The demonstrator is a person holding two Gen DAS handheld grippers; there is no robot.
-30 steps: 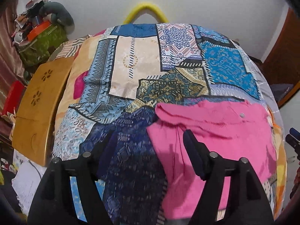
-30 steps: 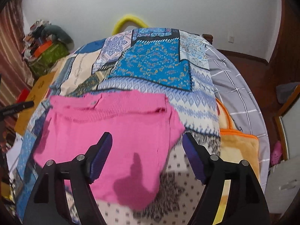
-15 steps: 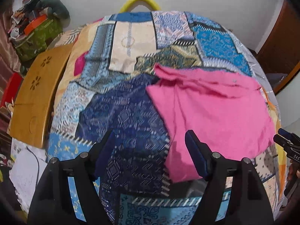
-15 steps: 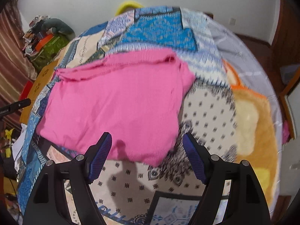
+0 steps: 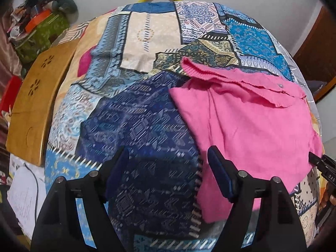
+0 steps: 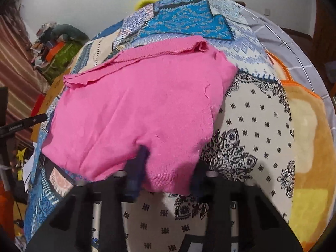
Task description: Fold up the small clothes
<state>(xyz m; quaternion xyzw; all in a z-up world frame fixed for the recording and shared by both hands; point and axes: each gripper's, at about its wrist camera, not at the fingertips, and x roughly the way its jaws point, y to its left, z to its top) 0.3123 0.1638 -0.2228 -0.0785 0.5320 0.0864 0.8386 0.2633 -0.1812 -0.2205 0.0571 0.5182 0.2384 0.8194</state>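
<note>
The right gripper (image 5: 317,162) bears blurred lettering, perhaps "DAS".

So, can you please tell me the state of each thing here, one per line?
Pink knit garment: lying spread on the bed, near hem pinched.
Right hand-held gripper: jaws just closed, shut on the garment's near edge.
Left hand-held gripper: open, holding nothing, above the patchwork bedspread.

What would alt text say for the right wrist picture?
Right tongs have just been closing, now pinching the near hem of a pink knitted garment spread flat on a blue patchwork-patterned bedspread.
</note>
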